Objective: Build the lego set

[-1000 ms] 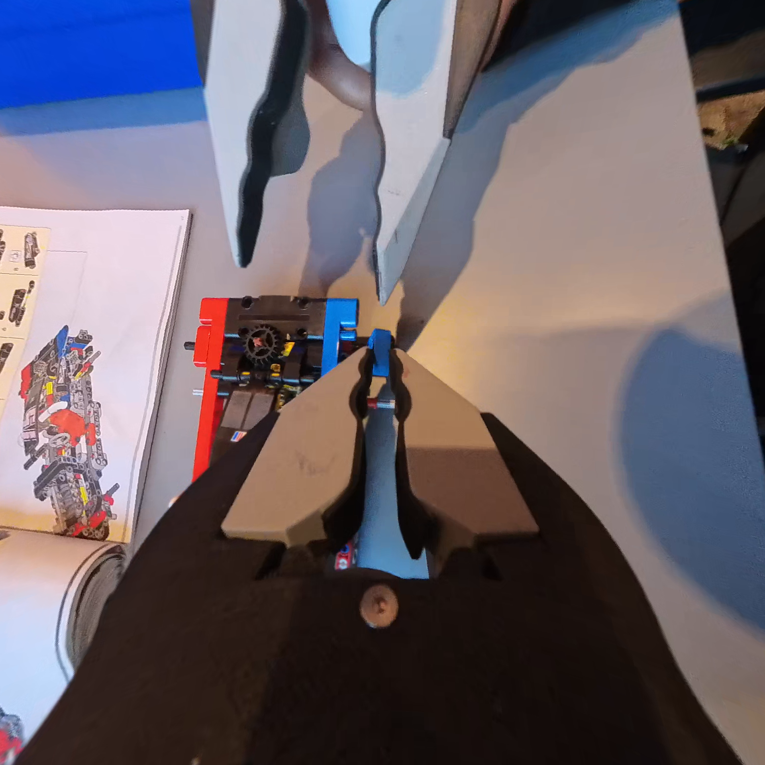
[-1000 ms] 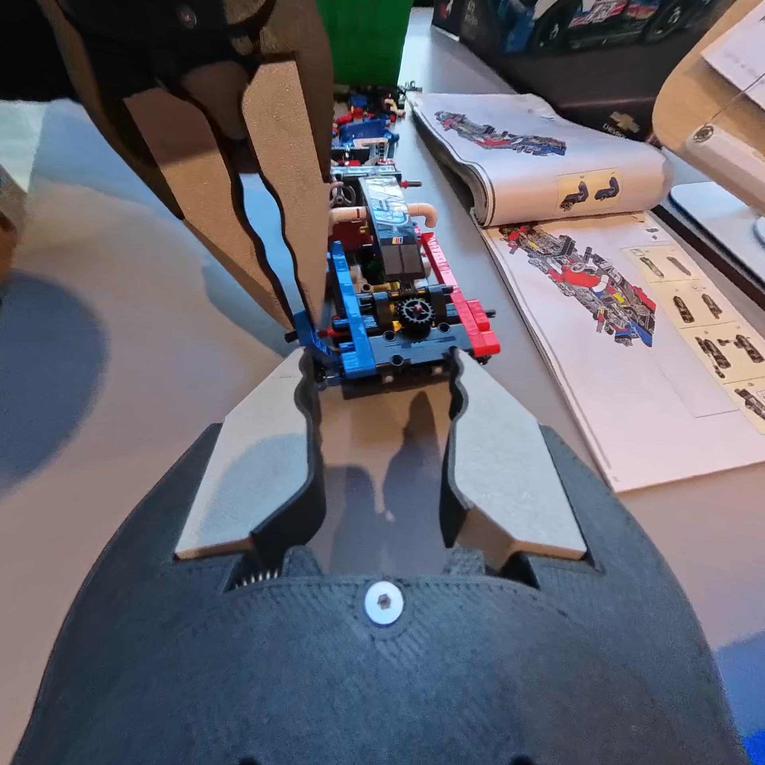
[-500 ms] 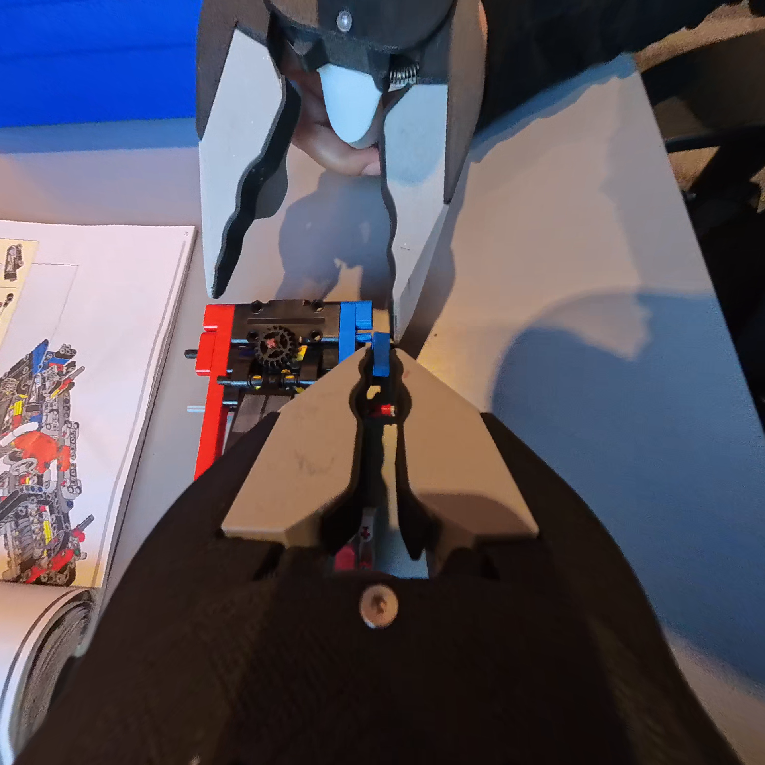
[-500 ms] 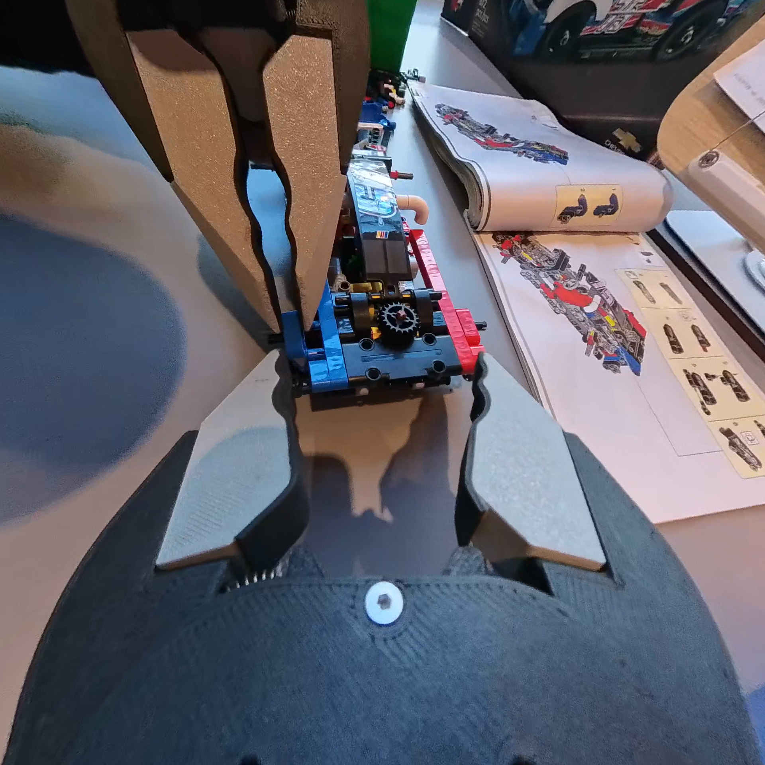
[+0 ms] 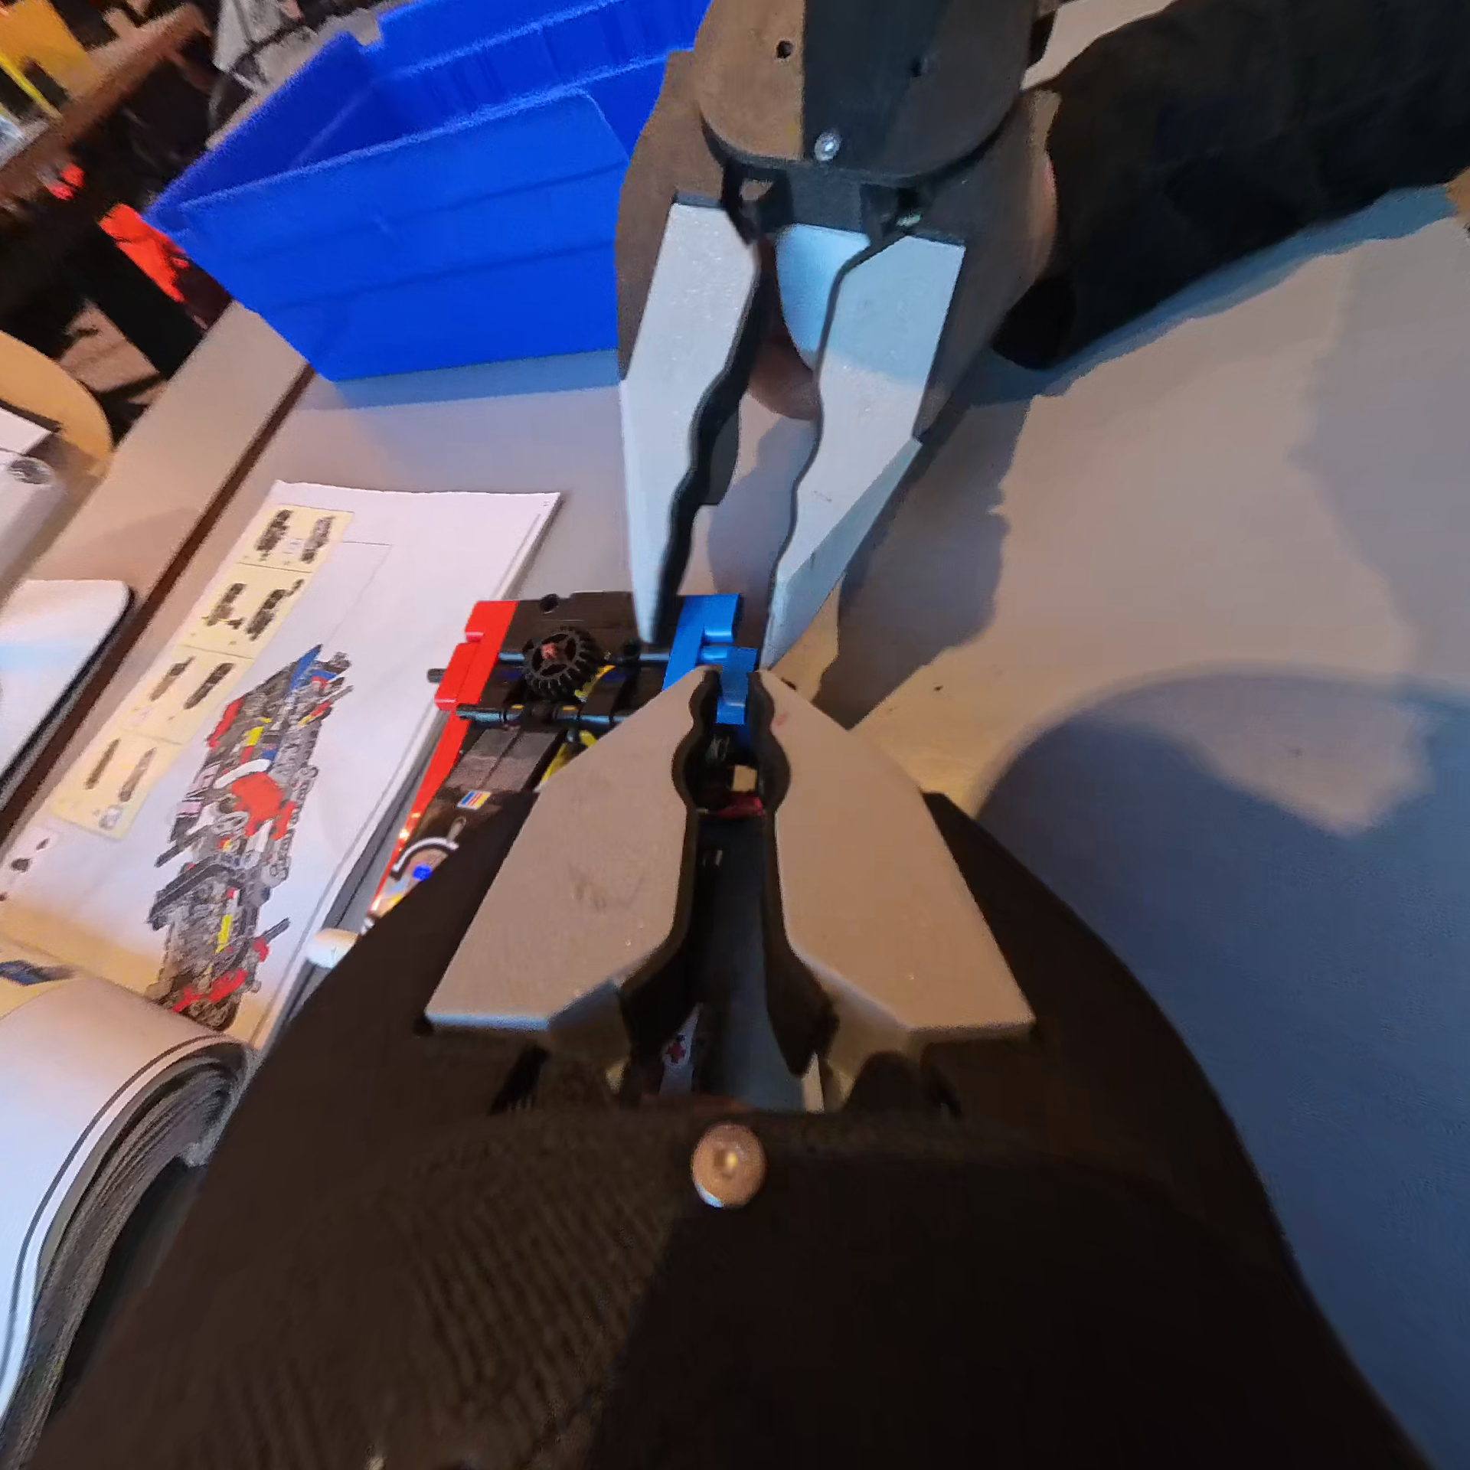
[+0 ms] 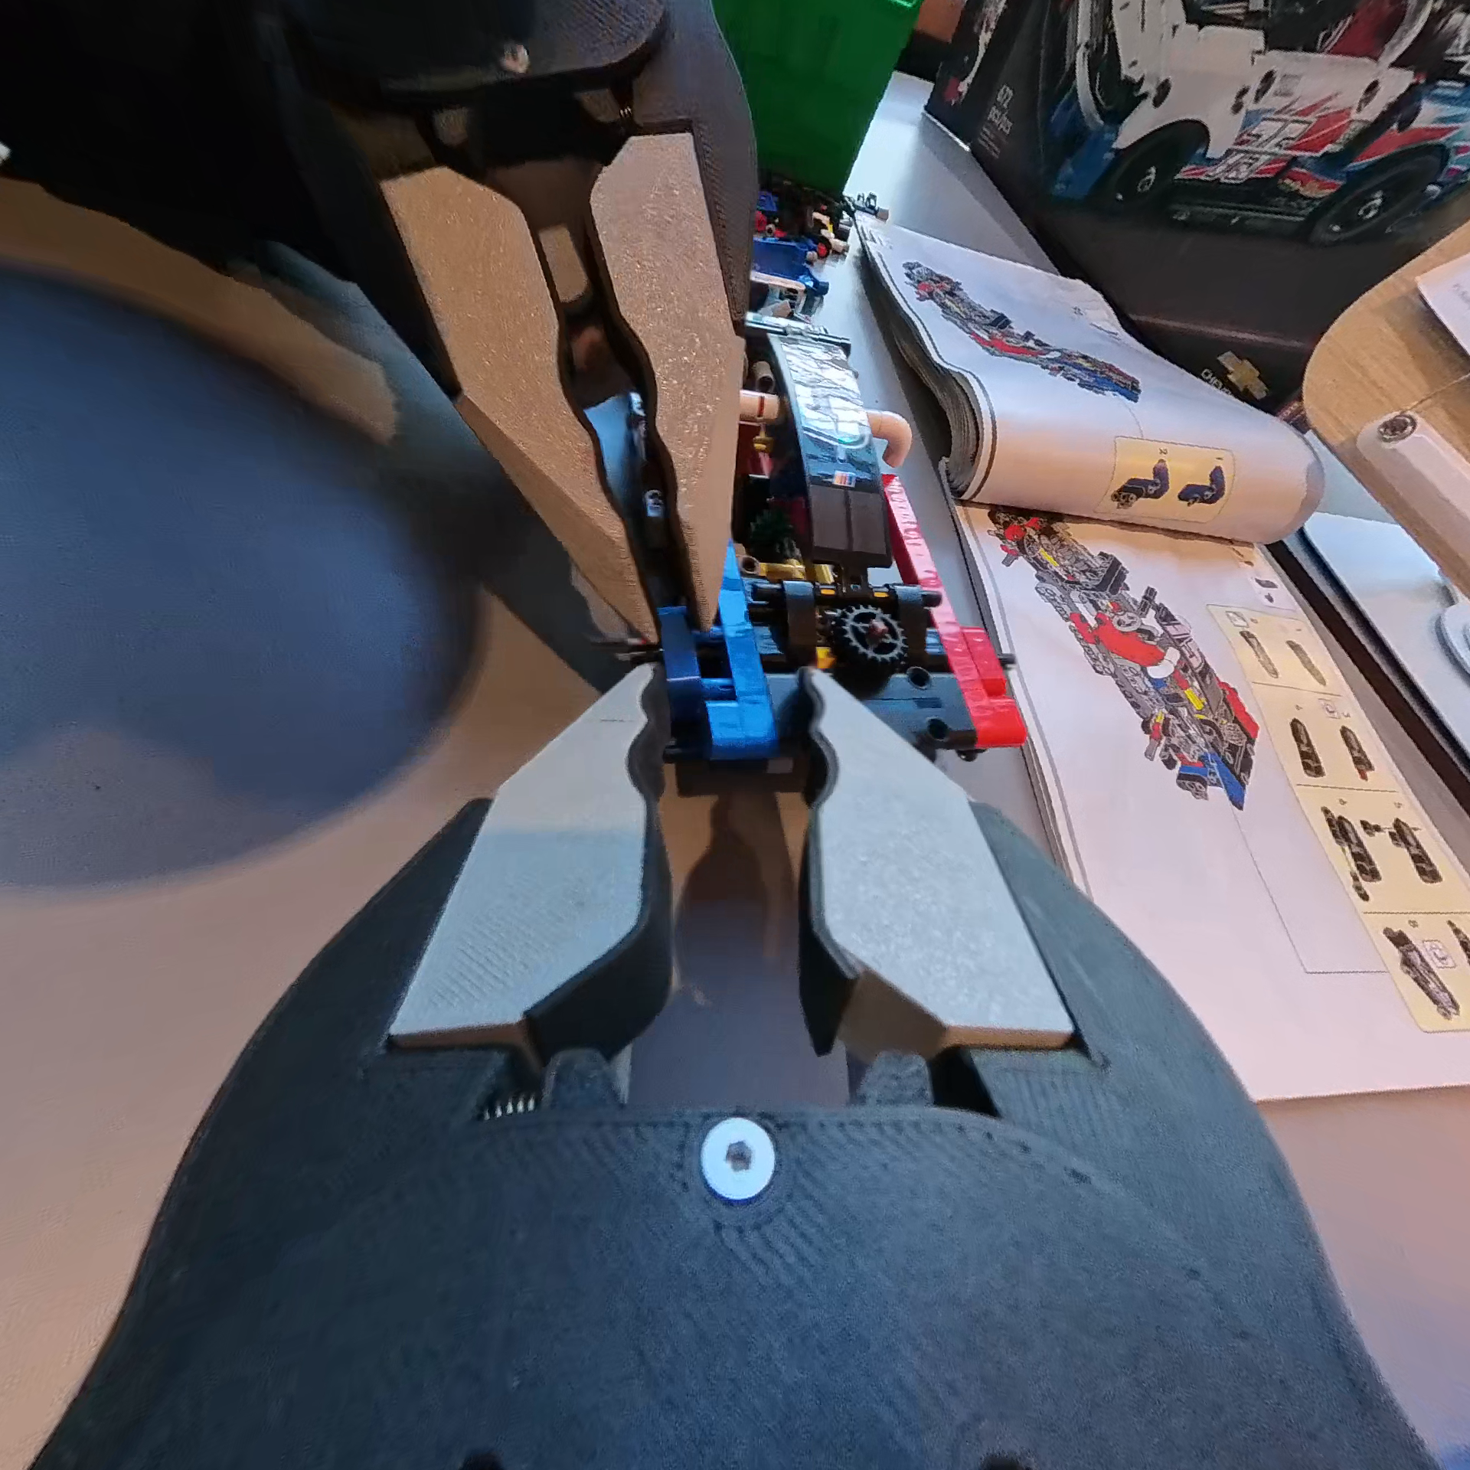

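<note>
A long Lego chassis (image 5: 549,676) with a red side beam, a black gear and a blue side beam (image 5: 704,632) lies on the grey table. My left gripper (image 5: 730,676) is shut on a small blue piece (image 5: 733,704) and holds it against the chassis's blue side. My right gripper (image 6: 725,700) comes from the opposite end. Its jaws are narrowly open and straddle the blue beam (image 6: 744,700) and the small blue piece (image 6: 680,664). The right gripper (image 5: 716,640) shows above in the left wrist view. The left gripper (image 6: 676,616) shows above in the right wrist view.
An open instruction booklet (image 5: 278,676) lies beside the chassis's red side, its pages curled back (image 6: 1114,414). Blue bins (image 5: 414,207) stand behind the right gripper. A set box (image 6: 1233,119), a green bin (image 6: 795,79) and loose parts (image 6: 795,239) lie beyond the chassis. Only a small space, under 4 cm, lies between the two pairs of fingers.
My right gripper has moved in onto the chassis end, shifted toward the blue side, and narrowed its jaws around the blue beam. My left gripper still holds the small blue piece there.
</note>
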`<state>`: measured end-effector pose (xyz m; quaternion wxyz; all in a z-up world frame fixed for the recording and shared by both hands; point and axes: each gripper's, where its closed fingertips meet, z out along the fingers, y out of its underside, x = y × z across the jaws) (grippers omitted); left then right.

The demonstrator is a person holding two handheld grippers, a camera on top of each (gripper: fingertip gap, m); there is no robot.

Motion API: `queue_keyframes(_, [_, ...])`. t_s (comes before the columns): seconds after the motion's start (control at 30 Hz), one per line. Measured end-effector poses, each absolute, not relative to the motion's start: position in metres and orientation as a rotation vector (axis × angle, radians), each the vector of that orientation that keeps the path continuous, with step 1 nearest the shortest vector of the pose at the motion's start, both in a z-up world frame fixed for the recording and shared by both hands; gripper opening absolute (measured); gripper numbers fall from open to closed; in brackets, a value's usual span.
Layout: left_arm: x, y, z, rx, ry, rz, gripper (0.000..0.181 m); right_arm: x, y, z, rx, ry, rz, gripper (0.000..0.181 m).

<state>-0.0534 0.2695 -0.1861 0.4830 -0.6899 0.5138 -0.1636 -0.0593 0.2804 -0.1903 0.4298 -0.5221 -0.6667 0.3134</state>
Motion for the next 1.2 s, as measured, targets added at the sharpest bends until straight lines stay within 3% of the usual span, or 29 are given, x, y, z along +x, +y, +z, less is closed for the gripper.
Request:
queue_keyframes(0.1, [-0.058,0.273,-0.191,-1.682,1.228,-0.363,0.000,-0.059,0.279,-0.188,-1.297,-1.661,0.792,0.007])
queue_keyframes(0.13, [-0.059,0.273,-0.196,-1.695,1.235,-0.362,0.000,-0.059,0.280,-0.188,-1.298,-1.661,0.786,0.007])
queue_keyframes(0.2, [-0.058,0.273,-0.198,-1.695,1.236,-0.365,0.000,-0.057,0.285,-0.187,-1.309,-1.650,0.741,0.029])
queue_keyframes(0.43, [-0.059,0.258,-0.196,-1.767,1.253,-0.385,0.000,-0.037,0.281,-0.179,-1.371,-1.621,0.922,0.024])
queue_keyframes(0.5, [-0.054,0.245,-0.192,-1.830,1.237,-0.486,0.000,-0.031,0.271,-0.181,-1.400,-1.655,0.980,0.013])
queue_keyframes(0.63, [-0.050,0.234,-0.195,-1.903,1.221,-0.511,0.000,-0.034,0.247,-0.190,-1.547,-1.675,1.033,0.045])
queue_keyframes(0.7, [-0.051,0.231,-0.203,-1.948,1.226,-0.492,0.000,-0.040,0.242,-0.202,-1.635,-1.650,0.963,0.046])
queue_keyframes(0.83, [-0.053,0.226,-0.211,-2.020,1.163,-0.505,0.003,-0.048,0.231,-0.224,-1.636,-1.719,0.750,0.031])
queue_keyframes(0.9, [-0.056,0.224,-0.208,-2.046,1.106,-0.524,0.004,-0.051,0.233,-0.231,-1.600,-1.757,0.634,0.032])
queue_keyframes(1.03, [-0.065,0.224,-0.199,-2.090,0.966,-0.584,0.004,-0.058,0.232,-0.230,-1.581,-1.750,0.645,0.026])
queue_keyframes(1.2, [-0.069,0.218,-0.208,-2.149,0.893,-0.612,0.004,-0.052,0.234,-0.227,-1.513,-1.758,0.597,0.005])
